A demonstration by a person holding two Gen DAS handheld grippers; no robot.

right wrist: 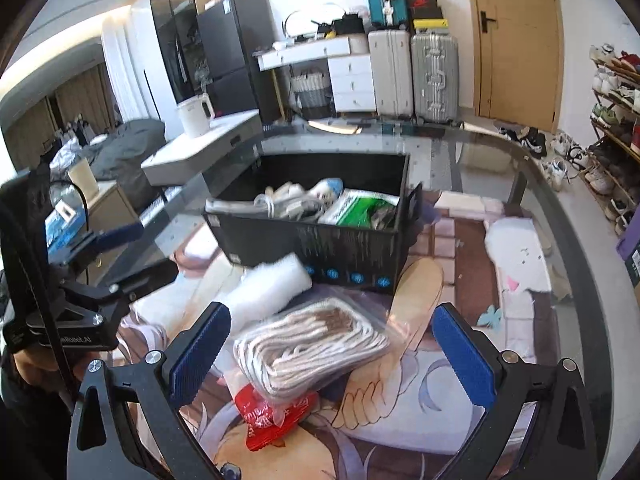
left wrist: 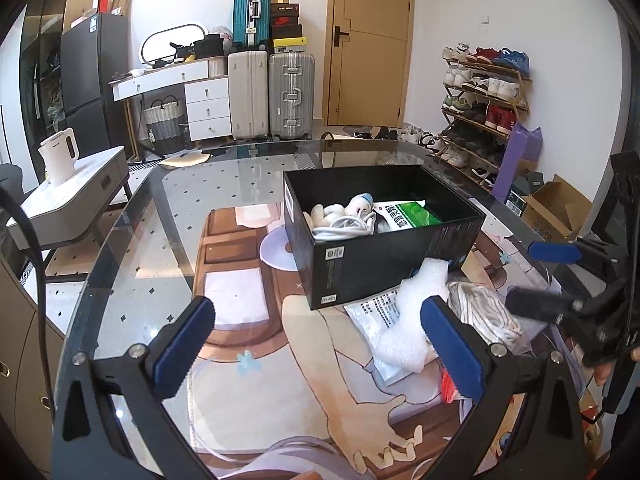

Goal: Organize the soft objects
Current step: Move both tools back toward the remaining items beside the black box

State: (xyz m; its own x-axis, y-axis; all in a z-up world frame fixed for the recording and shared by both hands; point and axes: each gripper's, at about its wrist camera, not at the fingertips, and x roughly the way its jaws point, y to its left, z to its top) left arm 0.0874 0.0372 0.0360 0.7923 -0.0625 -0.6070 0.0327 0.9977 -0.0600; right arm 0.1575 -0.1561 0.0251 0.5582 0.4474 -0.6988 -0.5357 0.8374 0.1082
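While both tools hang above the glass worktop (left wrist: 132, 240) with nothing in them, the step in hand looks like picking the next soft thing from the heap in front of the black box (left wrist: 384, 232) and dropping it in. The right tool (right wrist: 332, 350) has its blue pads spread wide, and the clear bag of coiled cream rope (right wrist: 312, 344) lies right between them, so that bag is my guess for the next pick. The left tool (left wrist: 316, 346) is also spread wide, over bare worktop just left of the heap.

To do it well, I would bring the right tool straight down so the pads straddle the bag across its narrow side, then close on the rope bundle itself, not on loose plastic at the edge, which would likely slip. The bag rests on a red packet (right wrist: 276, 412) and touches the white foam wrap (right wrist: 268, 288) leaning against the box wall; a slow lift should keep those from being dragged along.

The box already holds a small plush toy (left wrist: 360, 206), a coiled white cable (left wrist: 344, 226) and a green-and-white pack (left wrist: 408, 216). Its near right part looks least filled, so that is where I would set the bag. A flat white printed pouch (left wrist: 376, 312) under the foam wrap is left for later, within the left tool's reach.
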